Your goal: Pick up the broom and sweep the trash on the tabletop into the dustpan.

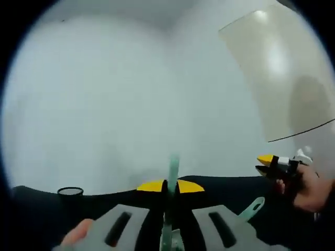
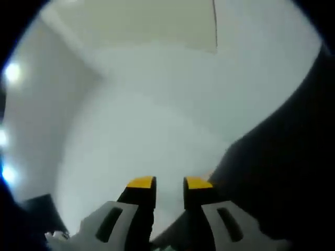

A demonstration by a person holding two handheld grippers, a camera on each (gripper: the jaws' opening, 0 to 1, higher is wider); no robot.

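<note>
In the left gripper view my left gripper (image 1: 171, 186) is shut on a thin teal handle (image 1: 173, 166) that stands up between its yellow tips; whether it belongs to the broom or the dustpan is hidden. A second teal handle end with a hanging hole (image 1: 253, 207) lies low on the right, over the black tabletop (image 1: 225, 185). My right gripper (image 1: 263, 164) comes in from the right, held by a hand (image 1: 309, 188). In the right gripper view my right gripper (image 2: 169, 183) is open, with nothing between its yellow tips.
A small black ring-shaped object (image 1: 70, 191) sits on the tabletop at the left. A white wall (image 1: 104, 94) rises behind the table, with a beige panel (image 1: 277, 57) at the upper right. A dark surface (image 2: 282, 157) covers the right side of the right gripper view.
</note>
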